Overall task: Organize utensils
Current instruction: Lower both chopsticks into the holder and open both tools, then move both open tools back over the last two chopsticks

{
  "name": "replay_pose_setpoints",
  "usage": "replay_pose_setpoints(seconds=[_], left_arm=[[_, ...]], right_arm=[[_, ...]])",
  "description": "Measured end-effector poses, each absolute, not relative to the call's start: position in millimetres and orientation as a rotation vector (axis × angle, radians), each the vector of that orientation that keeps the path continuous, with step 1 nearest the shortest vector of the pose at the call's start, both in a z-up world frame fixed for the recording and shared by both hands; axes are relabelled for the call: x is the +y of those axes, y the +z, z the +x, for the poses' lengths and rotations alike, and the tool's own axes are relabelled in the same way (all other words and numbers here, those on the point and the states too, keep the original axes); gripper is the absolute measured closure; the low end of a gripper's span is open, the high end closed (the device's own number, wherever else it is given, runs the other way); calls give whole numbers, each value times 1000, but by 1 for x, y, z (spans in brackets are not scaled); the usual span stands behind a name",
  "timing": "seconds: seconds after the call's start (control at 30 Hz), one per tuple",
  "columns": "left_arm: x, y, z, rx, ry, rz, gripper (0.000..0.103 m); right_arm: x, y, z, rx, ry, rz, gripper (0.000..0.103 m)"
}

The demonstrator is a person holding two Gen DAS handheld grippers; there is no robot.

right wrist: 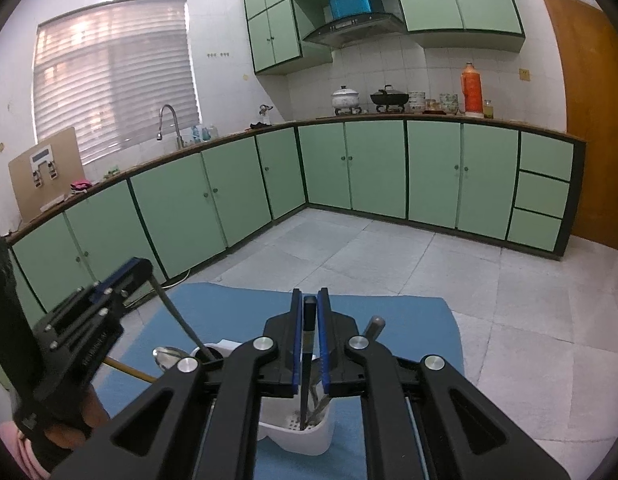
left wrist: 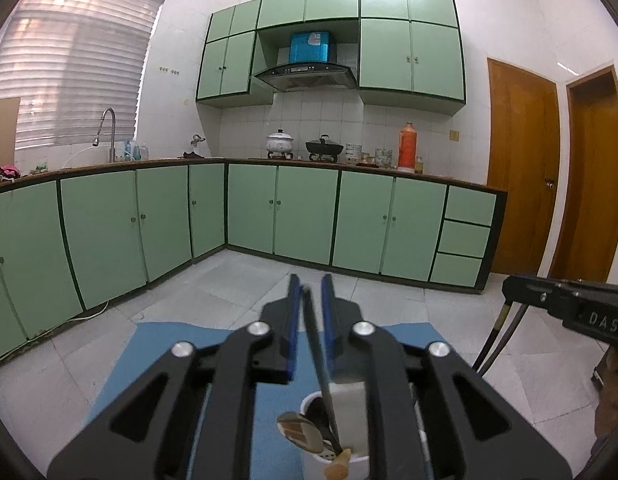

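White holder (right wrist: 305, 436) on blue mat (right wrist: 245, 312), holding spoon (left wrist: 301, 432) and other utensils. Left gripper (left wrist: 312, 284): jaws slightly parted, grey handle (left wrist: 315, 344) loose between them. Right gripper (right wrist: 310, 294): jaws pinching dark-handled utensil (right wrist: 307, 360) upright in holder. Green cabinets (right wrist: 373, 168) beyond.

a: daylight is glowing through the blinds (right wrist: 117, 76), and the ceiling is washing out white.
b: cabinets (left wrist: 109, 232) are bowing under fisheye distortion; dark vignetting is rimming corners, near parts blurring slightly.
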State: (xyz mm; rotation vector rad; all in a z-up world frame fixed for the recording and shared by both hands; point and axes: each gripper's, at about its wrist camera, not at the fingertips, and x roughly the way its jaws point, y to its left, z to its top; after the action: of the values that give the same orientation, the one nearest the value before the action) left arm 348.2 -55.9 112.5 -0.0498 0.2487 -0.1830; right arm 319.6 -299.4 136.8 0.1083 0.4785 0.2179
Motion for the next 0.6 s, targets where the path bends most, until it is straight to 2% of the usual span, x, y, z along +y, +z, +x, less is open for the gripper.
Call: replay_pose_setpoints(seconds=[0.07,0.13,0.2,0.27,0.4,0.53,0.6], left_arm=[[-52,118,343,237,-186,-68,73],[-50,124,338,221,-190,-79,66],[-48,129,331,202,-194,-82,60],[-44,135,321,177,-197,-85,48],[-39,146,301,131,-197,-87,36],[-31,153,273,82,-188,-78,25],[-28,154,258,70,-172,-66,21]], right_arm=[[-302,139,317,468,212,107,92],[-303,143,313,450,211,109,90],[-306,146,308,430,204,109,82],[-309,151,301,404,199,104,79],[-314,164,279,336,177,88,66],[-319,173,252,277,163,81,59],[-321,174,239,256,155,76,51]])
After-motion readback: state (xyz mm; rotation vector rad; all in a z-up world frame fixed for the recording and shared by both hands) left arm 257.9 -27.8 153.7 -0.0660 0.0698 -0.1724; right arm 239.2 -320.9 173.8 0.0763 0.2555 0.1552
